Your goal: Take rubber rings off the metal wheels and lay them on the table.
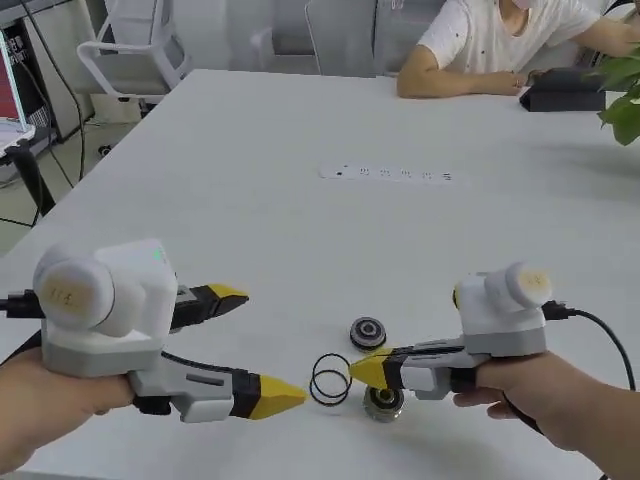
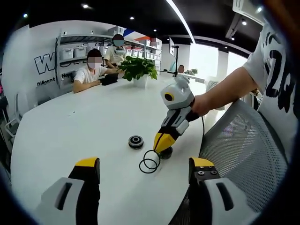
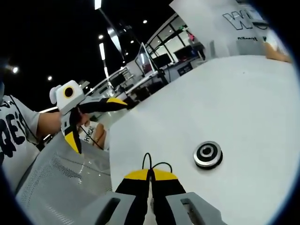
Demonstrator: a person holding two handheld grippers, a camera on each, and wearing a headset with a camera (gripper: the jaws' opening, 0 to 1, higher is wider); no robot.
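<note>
Jaws of the right gripper [image 1: 366, 369] are closed, seemingly pinching a rubber ring [image 1: 332, 367] at lower centre of the head view, beside a second ring [image 1: 327, 387] flat on the desk [image 1: 300, 200]. One metal wheel [image 1: 384, 402] sits under them, another wheel [image 1: 367, 332] just above. The left gripper [image 1: 252, 345] gapes empty at lower left. Bare desk lies leftward.

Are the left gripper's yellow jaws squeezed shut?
No, the left gripper has its two yellow-tipped jaws standing wide apart in the left gripper view.
</note>
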